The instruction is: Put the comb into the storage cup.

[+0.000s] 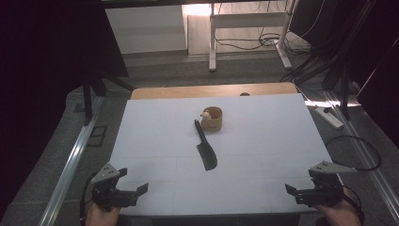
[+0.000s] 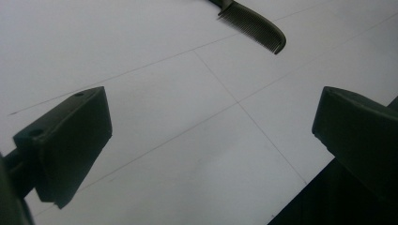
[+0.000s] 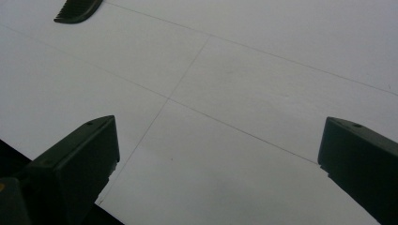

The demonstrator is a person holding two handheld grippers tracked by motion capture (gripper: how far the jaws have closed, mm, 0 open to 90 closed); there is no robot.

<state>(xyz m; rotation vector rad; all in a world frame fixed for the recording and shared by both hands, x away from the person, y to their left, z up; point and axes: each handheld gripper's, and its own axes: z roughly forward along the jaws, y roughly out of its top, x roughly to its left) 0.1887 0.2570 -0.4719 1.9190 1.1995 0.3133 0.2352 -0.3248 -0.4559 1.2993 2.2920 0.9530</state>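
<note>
A black comb [image 1: 205, 146] lies flat near the middle of the white table [image 1: 263, 141], handle pointing away from me. Just beyond its handle stands a small wooden cup [image 1: 212, 118] with a pale object at its rim. My left gripper [image 1: 132, 181] hovers at the near left corner, open, nothing between its jaws; the comb's toothed end [image 2: 256, 26] shows far ahead in the left gripper view. At the near right corner my right gripper [image 1: 301, 180] is open too, and the comb's tip [image 3: 77, 10] sits at the top left of the right gripper view.
The table's near edge runs just under both grippers. A wooden strip [image 1: 211, 90] borders the far edge. Beyond stand a white desk frame [image 1: 247, 28] and floor cables [image 1: 263, 42]. A metal rail [image 1: 70, 160] runs along the left, a power strip [image 1: 329, 117] lies at the right.
</note>
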